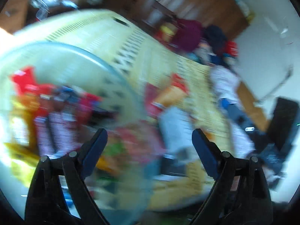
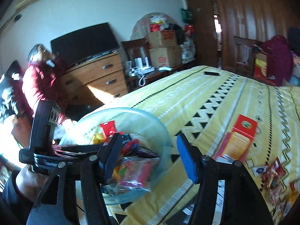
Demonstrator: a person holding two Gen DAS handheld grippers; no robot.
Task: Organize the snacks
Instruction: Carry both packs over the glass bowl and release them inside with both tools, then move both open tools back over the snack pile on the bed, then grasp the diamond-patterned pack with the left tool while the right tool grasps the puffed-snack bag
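Observation:
A clear glass bowl [image 2: 150, 123] full of coloured snack packets [image 2: 135, 170] stands on the yellow patterned bedspread [image 2: 215, 97]. My right gripper [image 2: 148, 153] is open and empty, its left finger over the bowl. An orange-red box [image 2: 240, 140] and several small packets [image 2: 271, 176] lie on the bed to the right. The left wrist view is badly blurred: my left gripper [image 1: 149, 142] is open and empty above the bowl's rim [image 1: 97, 60], with packets [image 1: 56, 112] inside and an orange box [image 1: 172, 93] beyond. The left gripper's body shows at the bowl's left side in the right wrist view.
A person in a red jacket [image 2: 41, 82] stands by a wooden dresser [image 2: 97, 78] with a TV [image 2: 84, 41]. Cardboard boxes [image 2: 165, 52] are stacked behind. A dark phone [image 2: 211, 73] lies on the bed's far end. A maroon garment [image 2: 277, 56] hangs at right.

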